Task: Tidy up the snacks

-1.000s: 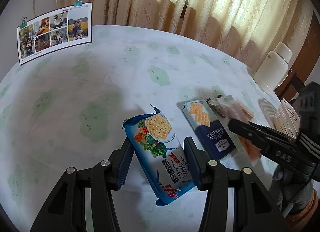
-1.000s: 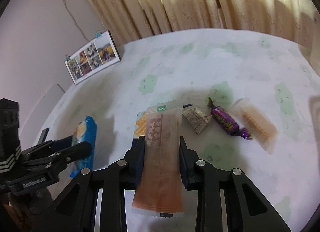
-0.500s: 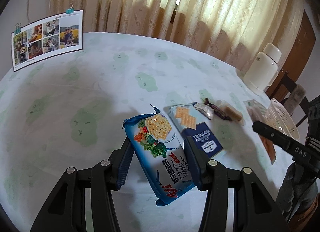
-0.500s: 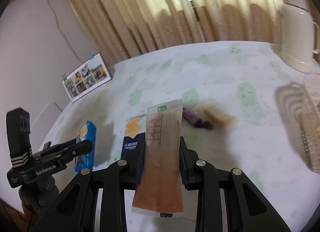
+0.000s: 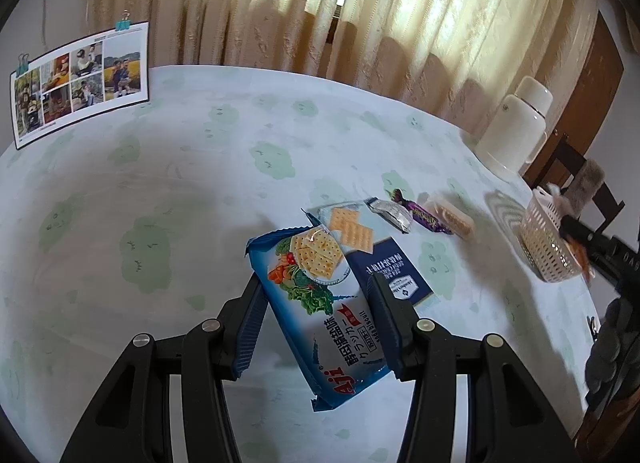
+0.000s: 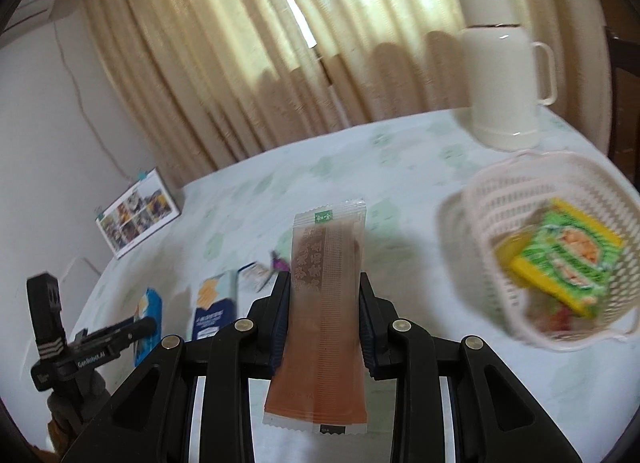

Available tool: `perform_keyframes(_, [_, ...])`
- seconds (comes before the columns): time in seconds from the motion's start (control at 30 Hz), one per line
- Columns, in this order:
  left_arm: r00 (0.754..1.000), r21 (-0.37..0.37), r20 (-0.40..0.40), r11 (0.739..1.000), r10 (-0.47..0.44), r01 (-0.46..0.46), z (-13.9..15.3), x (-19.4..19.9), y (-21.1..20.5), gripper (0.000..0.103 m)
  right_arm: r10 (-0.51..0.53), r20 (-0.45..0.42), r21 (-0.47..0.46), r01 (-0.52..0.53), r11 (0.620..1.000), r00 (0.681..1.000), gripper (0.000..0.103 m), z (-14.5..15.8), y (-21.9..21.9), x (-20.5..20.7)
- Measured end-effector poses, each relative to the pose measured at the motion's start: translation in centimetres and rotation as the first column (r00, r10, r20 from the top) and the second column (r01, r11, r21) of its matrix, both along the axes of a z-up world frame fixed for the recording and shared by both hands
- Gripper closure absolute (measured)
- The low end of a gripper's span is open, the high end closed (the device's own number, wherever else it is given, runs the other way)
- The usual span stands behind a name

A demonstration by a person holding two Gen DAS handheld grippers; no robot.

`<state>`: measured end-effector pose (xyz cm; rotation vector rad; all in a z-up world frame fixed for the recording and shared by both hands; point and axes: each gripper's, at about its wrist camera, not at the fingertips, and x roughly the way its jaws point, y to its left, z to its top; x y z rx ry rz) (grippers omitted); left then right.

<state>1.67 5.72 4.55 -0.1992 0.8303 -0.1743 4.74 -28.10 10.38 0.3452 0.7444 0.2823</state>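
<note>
**A:** What have your 2 tongs got hold of?

**B:** My left gripper is closed on a blue cracker packet, the one printed with square crackers and vegetables. Its 2 fingers press the packet's long sides, and the packet sits tilted between them, raised above the tablecloth. My right gripper is clamped on a long brown snack sachet with a small green label at its far end. The sachet runs lengthwise between the fingers and sticks out past their tips.

**A:** And the rest of the snacks?

**B:** In the left wrist view, a dark blue cracker box lies flat on the cloth just beyond my packet. Past it, in a row, lie a silver wrapper, a purple candy and a clear pack of wafer-like biscuits, close together. Whether they touch I cannot tell.

**A:** Where is the basket?

**B:** The pale plastic basket stands to the right of my sachet in the right wrist view, near a cream thermos jug. Inside it lies a green and yellow snack packet, blurred. Something reddish sits below that, too smeared to name. A photo sheet held by clips stands at the table's far left.
</note>
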Motion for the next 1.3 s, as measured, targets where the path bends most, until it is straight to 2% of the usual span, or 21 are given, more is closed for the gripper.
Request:
perform_keyframes(0.33, [0.999, -0.007, 0.003, 0.999, -0.032, 0.032, 1.0, -0.4, -1.6, 0.055, -0.142, 0.027, 0.027, 0.141, 0.990, 0.989, 0.071, 0.7, -5.5, -0.2])
perform_keyframes(0.87, [0.997, 0.028, 0.002, 0.996, -0.083, 0.083, 2.3, 0.1, -5.6, 0.055, -0.291, 0.006, 0.019, 0.291, 0.957, 0.957, 0.071, -1.1, -12.6, 1.7])
perform_keyframes(1.17, [0.992, 0.062, 0.002, 0.990, -0.123, 0.123, 3.1, 0.5, -8.5, 0.055, -0.336, 0.011, -0.004, 0.336, 0.942, 0.942, 0.064, -2.4, -14.6, 2.3])
perform_keyframes(1.3, [0.987, 0.076, 0.002, 0.985, -0.158, 0.158, 3.7, 1.0, -10.4, 0.055, -0.343, 0.069, -0.043, 0.346, 0.937, 0.937, 0.058, -2.0, -14.2, 1.5])
